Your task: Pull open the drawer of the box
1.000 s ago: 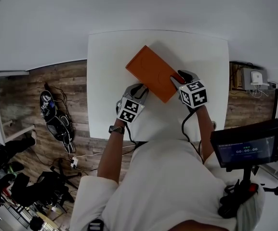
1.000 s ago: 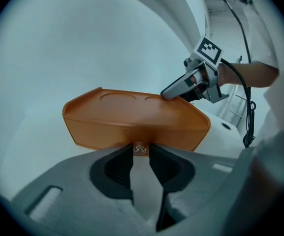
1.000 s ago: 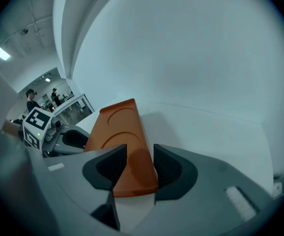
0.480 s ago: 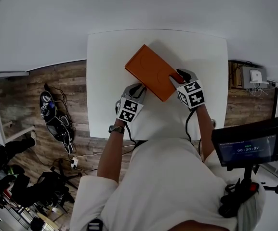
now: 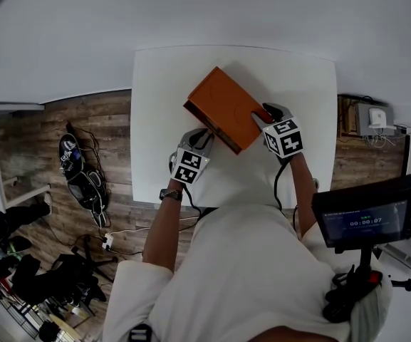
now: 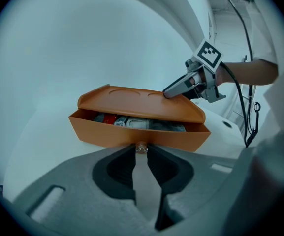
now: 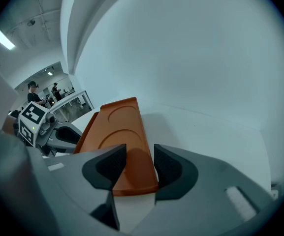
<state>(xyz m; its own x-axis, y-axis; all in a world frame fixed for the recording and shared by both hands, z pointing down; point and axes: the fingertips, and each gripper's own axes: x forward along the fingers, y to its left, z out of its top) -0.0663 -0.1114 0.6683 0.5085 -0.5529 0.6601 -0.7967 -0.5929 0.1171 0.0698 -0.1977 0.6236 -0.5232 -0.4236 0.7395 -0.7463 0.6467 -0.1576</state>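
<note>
An orange box (image 5: 223,105) lies slantwise on the white table (image 5: 298,77). Its drawer (image 6: 137,132) stands a little way out, with several small items showing inside under the lid (image 6: 142,100). My left gripper (image 6: 141,149) is shut on the small clear knob (image 6: 141,146) at the middle of the drawer front. In the head view that gripper (image 5: 199,135) sits at the box's near-left side. My right gripper (image 7: 134,168) has its jaws apart, lying over the lid at the box's (image 7: 119,127) right end. The same gripper (image 6: 169,92) shows resting on top of the lid.
The table's near edge (image 5: 155,201) lies close to the person's body. Left of the table, bags and cables (image 5: 80,169) lie on the wooden floor. A screen on a stand (image 5: 365,219) is at the right. A small hole (image 6: 225,124) marks the tabletop.
The drawer has come out of the box toward my left gripper, which drew back slightly. The box turned a little. My right gripper stayed on the box's end.
</note>
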